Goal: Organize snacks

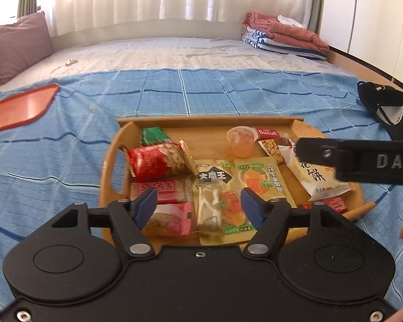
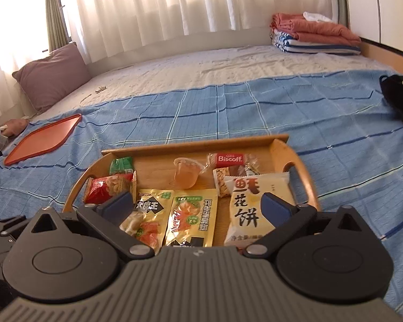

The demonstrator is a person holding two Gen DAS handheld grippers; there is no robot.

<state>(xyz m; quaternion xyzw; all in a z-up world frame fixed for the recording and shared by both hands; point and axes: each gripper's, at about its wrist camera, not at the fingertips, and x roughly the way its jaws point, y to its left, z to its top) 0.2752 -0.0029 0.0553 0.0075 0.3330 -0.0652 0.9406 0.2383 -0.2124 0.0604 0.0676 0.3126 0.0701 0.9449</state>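
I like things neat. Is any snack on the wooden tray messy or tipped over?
Yes. The jelly cup sits tilted, not flat. The snack packets overlap in a jumble: a clear-wrapped candy lies across the yellow packets. Nothing looks spilled on the wooden tray.

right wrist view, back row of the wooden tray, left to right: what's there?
Green packet → jelly cup → Biscoff packet. All three lie in the tray, along its far wall.
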